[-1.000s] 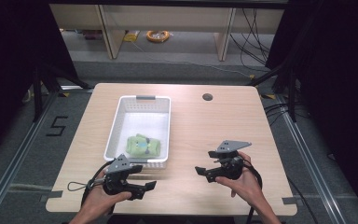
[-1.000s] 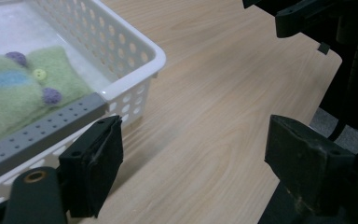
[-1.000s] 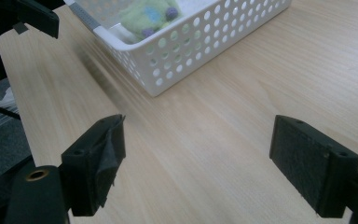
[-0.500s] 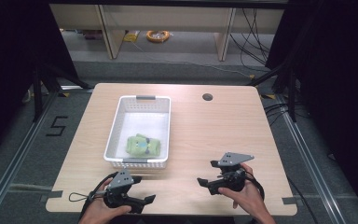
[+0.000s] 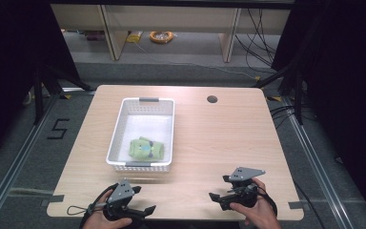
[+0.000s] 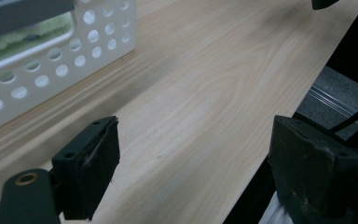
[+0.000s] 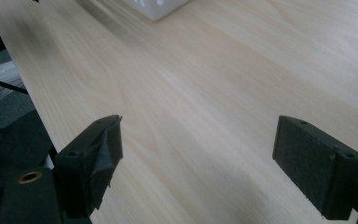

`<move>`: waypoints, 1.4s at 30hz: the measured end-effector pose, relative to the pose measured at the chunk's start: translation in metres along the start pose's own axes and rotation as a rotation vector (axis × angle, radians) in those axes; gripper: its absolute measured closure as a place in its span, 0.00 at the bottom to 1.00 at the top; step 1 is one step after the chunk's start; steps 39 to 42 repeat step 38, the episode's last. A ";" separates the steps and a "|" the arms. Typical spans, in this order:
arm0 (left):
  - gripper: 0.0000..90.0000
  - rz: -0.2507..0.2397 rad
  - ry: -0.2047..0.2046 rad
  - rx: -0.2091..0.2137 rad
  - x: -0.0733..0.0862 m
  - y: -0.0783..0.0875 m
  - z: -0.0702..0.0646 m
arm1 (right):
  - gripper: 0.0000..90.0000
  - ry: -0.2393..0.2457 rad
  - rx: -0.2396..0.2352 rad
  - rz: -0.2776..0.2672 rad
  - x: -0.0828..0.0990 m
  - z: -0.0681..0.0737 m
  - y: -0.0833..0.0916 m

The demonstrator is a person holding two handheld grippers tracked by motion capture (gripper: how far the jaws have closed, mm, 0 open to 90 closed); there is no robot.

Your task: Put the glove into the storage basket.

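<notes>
Both grippers at table's (image 5: 228, 138) 6 o'clock edge. Left gripper (image 5: 148, 210) wide open, holding nothing. Right gripper (image 5: 215, 197) wide open too, nothing in it. Green cloth (image 5: 145, 148) sits in white basket (image 5: 116, 129), near end, 12 o'clock from left gripper.

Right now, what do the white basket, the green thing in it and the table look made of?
White basket: likely moulded plastic, matte, with punched round holes. Green thing: apparently soft fuzzy fabric, folded. Table: pale wood-grain top, smooth, possibly laminate.
</notes>
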State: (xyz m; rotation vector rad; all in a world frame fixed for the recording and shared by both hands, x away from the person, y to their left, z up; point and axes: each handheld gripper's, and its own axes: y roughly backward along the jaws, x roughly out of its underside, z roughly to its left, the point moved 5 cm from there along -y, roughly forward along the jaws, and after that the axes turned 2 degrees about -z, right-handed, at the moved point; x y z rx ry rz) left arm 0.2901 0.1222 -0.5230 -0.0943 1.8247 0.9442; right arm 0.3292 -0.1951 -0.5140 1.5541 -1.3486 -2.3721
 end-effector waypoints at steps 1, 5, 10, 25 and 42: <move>0.18 -0.002 -0.002 -0.010 0.001 -0.001 0.000 | 0.19 -0.009 0.011 0.015 0.003 0.000 0.001; 0.18 0.008 0.028 -0.014 0.005 -0.001 -0.002 | 0.19 -0.008 0.016 0.020 0.011 -0.002 0.002; 0.18 0.033 -0.009 -0.013 0.007 -0.001 -0.001 | 0.19 -0.017 0.033 0.051 0.021 0.000 0.005; 0.18 0.000 0.028 -0.032 0.008 -0.003 0.000 | 0.19 0.005 0.019 0.087 0.033 0.006 0.004; 0.18 0.028 0.060 -0.032 0.010 -0.001 0.004 | 0.19 -0.006 0.041 0.077 0.033 0.001 0.003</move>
